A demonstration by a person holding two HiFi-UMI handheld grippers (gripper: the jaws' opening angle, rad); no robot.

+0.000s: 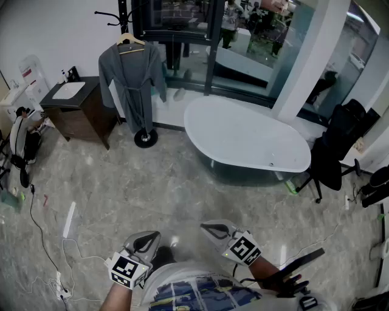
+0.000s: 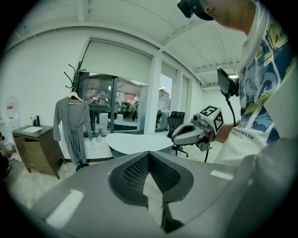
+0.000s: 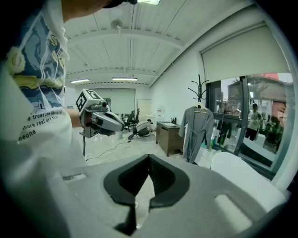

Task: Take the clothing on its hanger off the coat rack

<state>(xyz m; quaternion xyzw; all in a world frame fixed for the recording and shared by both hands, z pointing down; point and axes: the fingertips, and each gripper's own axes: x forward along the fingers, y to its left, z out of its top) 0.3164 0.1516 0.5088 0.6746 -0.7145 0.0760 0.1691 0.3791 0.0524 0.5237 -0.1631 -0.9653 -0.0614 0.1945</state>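
Grey robe (image 1: 130,85) on wooden hanger (image 1: 129,41) hangs from coat rack (image 1: 146,138), well ahead and to the left of both tools, long axis vertical. Left gripper (image 1: 148,240) looks slightly nearer. It and right gripper (image 1: 211,229) are both pinched together, empty. Shirt (image 2: 260,93) print partly reads "like a star".

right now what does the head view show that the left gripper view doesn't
Only the head view: a white bar lying on the floor at left. Only the left gripper view: the ceiling and the blind above the window. Both: the grey robe on its hanger on the coat rack, the white bathtub, the dark cabinet and the shut right gripper.
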